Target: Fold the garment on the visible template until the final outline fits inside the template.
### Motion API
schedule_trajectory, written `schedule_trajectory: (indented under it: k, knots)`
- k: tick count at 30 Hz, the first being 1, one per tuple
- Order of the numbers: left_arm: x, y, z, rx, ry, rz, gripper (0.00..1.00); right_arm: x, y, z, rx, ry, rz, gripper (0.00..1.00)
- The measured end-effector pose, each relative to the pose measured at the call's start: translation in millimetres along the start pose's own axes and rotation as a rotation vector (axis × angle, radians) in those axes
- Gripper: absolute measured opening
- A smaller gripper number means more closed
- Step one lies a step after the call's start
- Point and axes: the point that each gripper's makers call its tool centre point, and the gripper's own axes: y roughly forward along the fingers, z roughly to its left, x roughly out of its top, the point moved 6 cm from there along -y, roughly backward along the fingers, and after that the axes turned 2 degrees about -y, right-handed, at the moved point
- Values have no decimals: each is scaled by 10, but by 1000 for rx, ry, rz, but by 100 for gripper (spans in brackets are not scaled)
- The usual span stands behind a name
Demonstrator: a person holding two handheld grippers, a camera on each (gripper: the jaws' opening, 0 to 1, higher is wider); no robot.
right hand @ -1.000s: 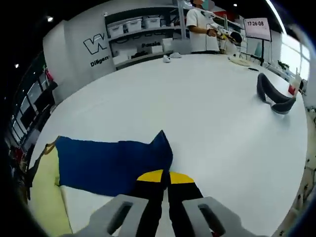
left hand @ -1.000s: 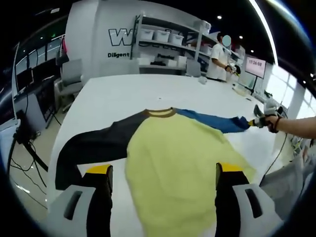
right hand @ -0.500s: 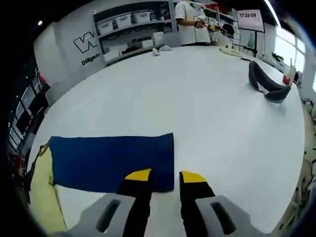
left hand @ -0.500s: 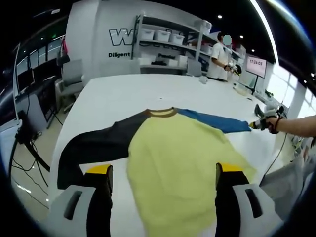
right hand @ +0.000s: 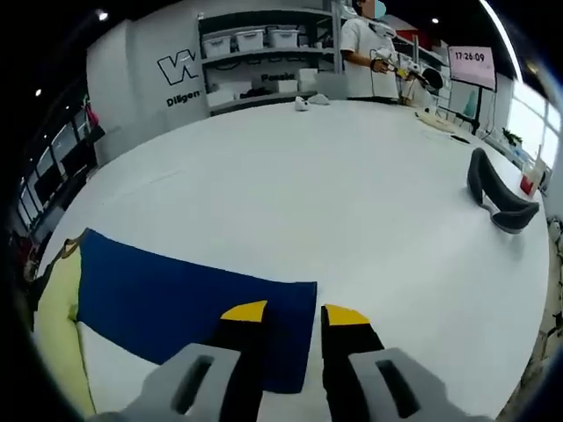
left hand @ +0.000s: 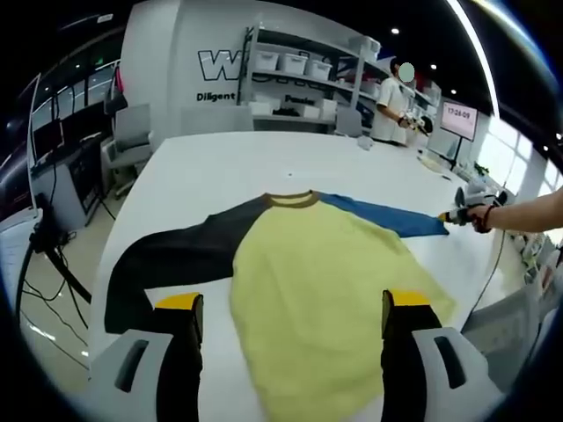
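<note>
Garment (left hand: 317, 281) flat and unfolded on my white table (right hand: 352, 193), blue sleeve (right hand: 189, 303) spread beside my parted, empty right gripper (right hand: 293, 315); left gripper (left hand: 286, 308) wide, empty; folding all ahead, I judge.

Premises: indoor lab or demo workspace, commercial fit-out. Large white worktable (right hand: 369, 202) dominates floor. Grey wall with white logo lettering (left hand: 215, 65), partly cut off. Open shelving unit (left hand: 299, 83) against wall, stocked with white storage bins (left hand: 288, 63). Wall-mounted screen (left hand: 459, 120) showing digital clock readout. Office chair (left hand: 132, 136) at table's far side; monitors (left hand: 44, 141) on desks and loose cables (left hand: 62, 272) at floor level. Person in white shirt (right hand: 368, 57) standing by shelving, handling equipment. Ceiling strip light (left hand: 471, 48), dark ceiling.
</note>
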Motion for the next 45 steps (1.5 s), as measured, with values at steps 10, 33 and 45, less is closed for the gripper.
schedule_trajectory:
  k: [10, 33, 45]
  knots:
    - [-8, -10, 7, 5, 0, 2, 83, -42, 49, -76, -11, 16, 7, 0]
    - [1, -51, -8, 2, -11, -12, 80, 23, -58, -76, 54, 25, -11, 0]
    - [29, -89, -33, -7, 6, -19, 81, 254, -232, 250, 159, 20, -38, 0]
